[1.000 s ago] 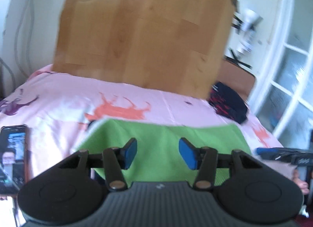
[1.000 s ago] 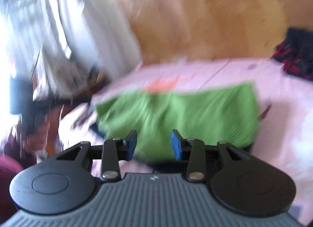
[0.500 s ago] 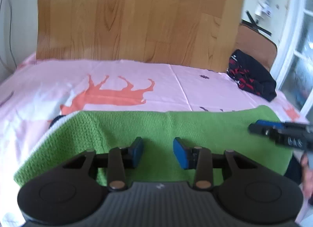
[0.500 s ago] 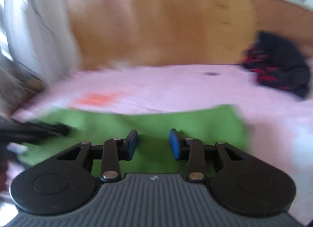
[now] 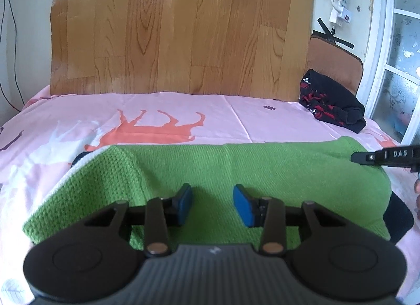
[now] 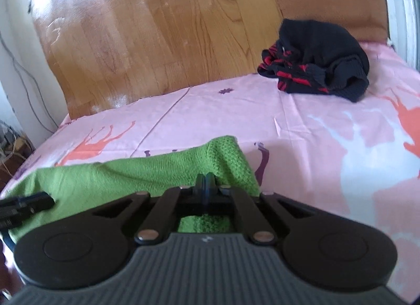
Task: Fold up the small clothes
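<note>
Green knitted garment [image 5: 210, 171] is lying across the pink printed bed sheet [image 6: 302, 131]. Right gripper [image 6: 206, 182], spread a moment ago, is now pinching its right edge; left gripper [image 5: 212, 206] is hovering half-spread above it, so folding is starting.

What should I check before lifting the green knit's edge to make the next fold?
1. Right gripper grip: jaws shut against the near edge of the green knit; whether cloth is actually pinched, cannot tell.
2. Left gripper grip: jaws apart over the knit with nothing pinched. Not ok.
3. Knit lying flat: mostly smooth, but the right corner is bunched up at the right gripper. Not ok.
4. Landing area: the pink sheet beyond the knit is bare. Ok.
5. Black and red garment: sits at the far right, well apart from the knit. Ok.
</note>
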Tool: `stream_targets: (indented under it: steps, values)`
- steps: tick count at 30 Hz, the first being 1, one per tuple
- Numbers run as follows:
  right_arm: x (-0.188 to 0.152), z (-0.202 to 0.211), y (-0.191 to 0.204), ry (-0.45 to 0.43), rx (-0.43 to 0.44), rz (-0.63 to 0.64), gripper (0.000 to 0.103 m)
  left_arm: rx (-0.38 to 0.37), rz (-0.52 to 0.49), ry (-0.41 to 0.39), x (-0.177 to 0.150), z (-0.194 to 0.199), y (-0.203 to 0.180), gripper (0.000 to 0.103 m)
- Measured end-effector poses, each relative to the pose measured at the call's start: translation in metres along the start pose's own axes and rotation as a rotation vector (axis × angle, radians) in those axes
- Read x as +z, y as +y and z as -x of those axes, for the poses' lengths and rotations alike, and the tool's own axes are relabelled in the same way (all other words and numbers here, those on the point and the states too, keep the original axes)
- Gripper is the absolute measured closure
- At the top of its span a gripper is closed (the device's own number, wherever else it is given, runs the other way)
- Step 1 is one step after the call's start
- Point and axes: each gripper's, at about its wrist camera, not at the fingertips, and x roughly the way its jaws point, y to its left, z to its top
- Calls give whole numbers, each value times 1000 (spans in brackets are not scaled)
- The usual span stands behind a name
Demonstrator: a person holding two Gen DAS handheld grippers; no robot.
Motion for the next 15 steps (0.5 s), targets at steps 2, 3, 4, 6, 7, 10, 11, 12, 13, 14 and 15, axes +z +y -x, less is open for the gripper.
stream_targets:
  steps: [2, 3, 4, 6, 7, 10, 11, 12, 13, 14, 15]
  values:
    - [5, 2, 10, 8, 11, -8, 93, -7, 2, -5, -1, 0, 1, 65]
    - [7, 3, 19, 3, 24, 7, 88, -14, 5, -11, -2, 1, 2, 65]
    - [8, 4, 29, -3, 40, 31, 86, -19, 7, -16, -2, 1, 3, 64]
    - [10, 1, 54, -8, 87, 91, 85, -20, 10, -18, -3, 1, 3, 64]
    - [9, -2, 66, -3, 116, 119, 85, -18, 10, -19, -3, 1, 2, 64]
    - [4, -19, 99, 39, 194, 189, 85, -10, 1, -24, -4, 1, 1, 64]
    - [1, -26, 108, 54, 205, 209, 85, -8, -2, -25, -4, 1, 0, 64]
    - [-1, -33, 114, 64, 210, 229, 85, -7, -3, -25, -4, 1, 0, 64]
    - [-3, -38, 117, 73, 204, 240, 84, -7, -2, -26, -4, 1, 0, 64]
    - [-4, -42, 116, 83, 196, 236, 84, -7, -1, -27, -4, 1, 0, 64]
    - [-4, -44, 111, 90, 201, 222, 85, -7, -1, -28, -4, 1, 0, 64]
